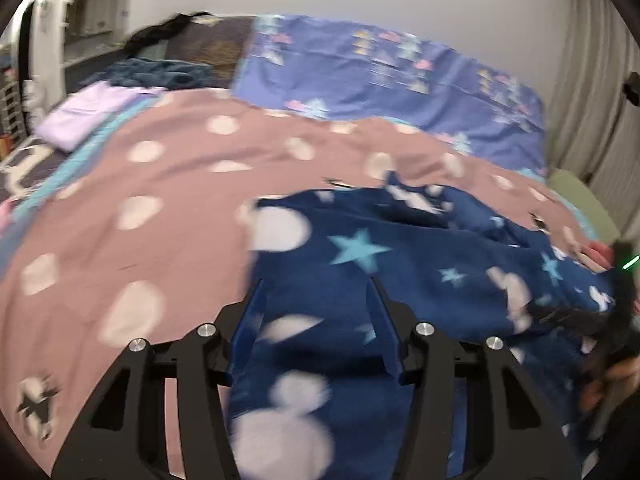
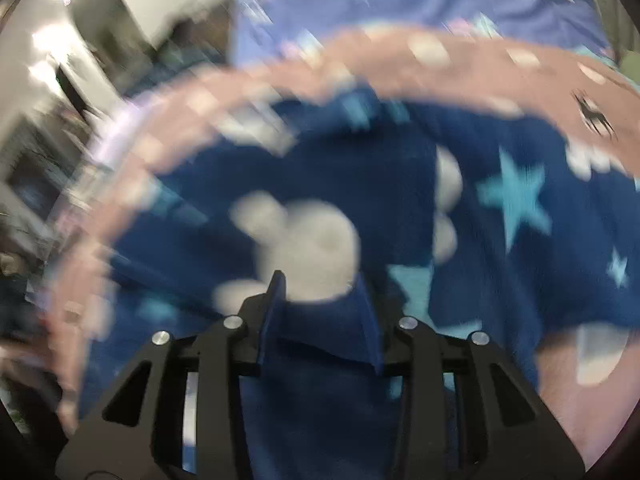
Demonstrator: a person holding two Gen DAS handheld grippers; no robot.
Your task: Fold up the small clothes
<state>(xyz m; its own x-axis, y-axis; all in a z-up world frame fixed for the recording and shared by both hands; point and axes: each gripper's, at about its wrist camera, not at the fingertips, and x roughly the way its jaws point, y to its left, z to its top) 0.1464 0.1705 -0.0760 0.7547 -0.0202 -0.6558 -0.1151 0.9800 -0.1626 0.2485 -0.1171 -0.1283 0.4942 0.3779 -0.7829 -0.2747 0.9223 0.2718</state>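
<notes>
A navy fleece garment [image 1: 400, 240] with white blobs and light-blue stars lies rumpled on a pink dotted bedspread [image 1: 160, 200]. My left gripper [image 1: 316, 284] has the garment's near edge bunched between its blue fingers and is shut on it; the cloth drapes back over the jaws. In the right wrist view, which is blurred, the same garment [image 2: 480, 280] fills the middle. My right gripper [image 2: 320, 278] is shut on a fold of it, its jaws narrow. A hand [image 1: 616, 380] shows at the right edge of the left wrist view.
A blue patterned sheet [image 1: 360, 72] covers the far part of the bed. A folded lilac cloth [image 1: 86, 114] and dark blue clothes [image 1: 160, 72] lie at the far left. A curtain [image 1: 592, 80] hangs on the right. The pink bedspread [image 2: 480, 56] curves behind the garment.
</notes>
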